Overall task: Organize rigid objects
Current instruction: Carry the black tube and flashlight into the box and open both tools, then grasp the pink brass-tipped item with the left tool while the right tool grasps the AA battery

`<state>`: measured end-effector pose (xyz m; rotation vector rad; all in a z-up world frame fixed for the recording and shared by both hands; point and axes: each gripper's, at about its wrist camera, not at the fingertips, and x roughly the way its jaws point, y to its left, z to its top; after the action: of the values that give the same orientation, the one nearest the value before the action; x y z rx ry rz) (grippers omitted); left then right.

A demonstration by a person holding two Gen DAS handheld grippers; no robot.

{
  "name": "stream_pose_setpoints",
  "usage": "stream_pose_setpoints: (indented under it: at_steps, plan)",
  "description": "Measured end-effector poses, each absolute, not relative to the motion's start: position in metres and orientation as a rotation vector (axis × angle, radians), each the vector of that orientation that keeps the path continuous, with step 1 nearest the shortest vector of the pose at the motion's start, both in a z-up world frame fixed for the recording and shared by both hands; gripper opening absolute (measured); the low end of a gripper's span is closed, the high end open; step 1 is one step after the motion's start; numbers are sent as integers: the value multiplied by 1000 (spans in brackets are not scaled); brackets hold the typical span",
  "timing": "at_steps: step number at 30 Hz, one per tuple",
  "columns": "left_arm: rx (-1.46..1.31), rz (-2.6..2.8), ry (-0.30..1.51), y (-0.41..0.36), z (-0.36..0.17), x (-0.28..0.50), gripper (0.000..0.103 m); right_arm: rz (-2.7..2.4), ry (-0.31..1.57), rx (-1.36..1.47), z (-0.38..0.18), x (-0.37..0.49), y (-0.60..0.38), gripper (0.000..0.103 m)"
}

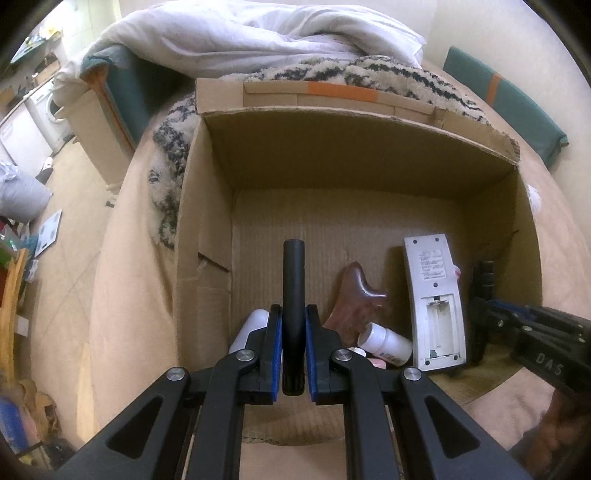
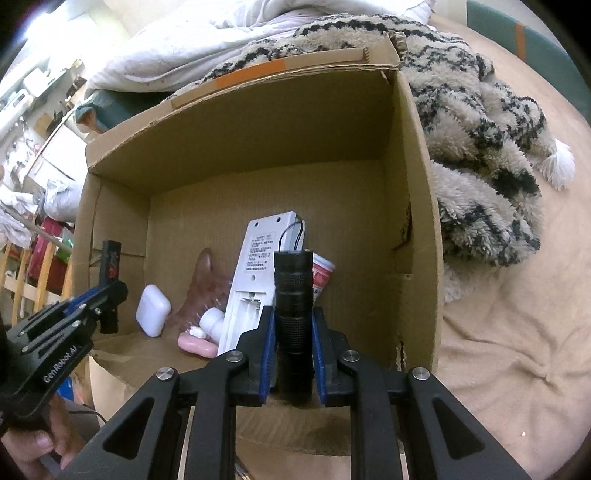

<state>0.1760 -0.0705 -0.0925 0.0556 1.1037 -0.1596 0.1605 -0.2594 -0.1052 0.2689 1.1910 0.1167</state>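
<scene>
Two handheld grippers hover at the open top of a corrugated cardboard box (image 1: 207,258) that sits on a tan bedsheet (image 2: 498,350). The left gripper (image 1: 293,347) has its blue-padded fingers pinched on a smooth black tube (image 1: 293,295), held upright and pointing toward the box's far wall. The right gripper (image 2: 293,354) clamps a knurled black flashlight (image 2: 293,295), its ribbed barrel standing between the pads and a thin black cord looping from its tip.

On the ridged box floor, near the front wall, lies a white remote control (image 1: 434,295), back side up, its battery compartment open. Beside it rest a glossy brown curved piece (image 1: 354,299), a small white pill bottle (image 1: 384,341) on its side, a rounded white earbud case (image 2: 153,310) and a pink oval object (image 2: 197,345); a red-and-white tube (image 2: 322,275) peeks from behind the flashlight. The rear half of the floor is bare cardboard.

The box rim is torn at its far right corner. A shaggy cream-and-black blanket (image 2: 480,147) presses against the box's outer walls, with a rumpled white duvet (image 1: 240,33) beyond.
</scene>
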Motion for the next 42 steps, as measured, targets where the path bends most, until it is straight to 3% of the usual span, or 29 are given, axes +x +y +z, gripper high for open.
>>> stream_pose_setpoints:
  at_steps: [11,13,14,15,17,18,19,42]
  plan:
    - [83,-164,1094,-75,-89,172,11,199,1113,303,-87,157,-255,22]
    - [87,-162,1088,-75,-88,172,17,201,1101,323,-85,157,-257,30]
    - [88,-161,1086,-75,-87,171,20,198,1096,331,-84,157,-258,42]
    - [84,-160,1084,-75,-86,171,29,194,1089,341,-83,157,-261,63]
    - [73,-157,1077,-74,-84,172,47,190,1070,357,-81,157,-264,71]
    - [66,-153,1069,-73,-82,171,57,192,1068,363,-80,157,-265,71]
    - [58,-149,1057,-72,-79,171,60,193,1065,368,-79,158,-265,71]
    - [47,-109,1014,-56,-50,154,61,158,1035,424,-65,134,-276,71]
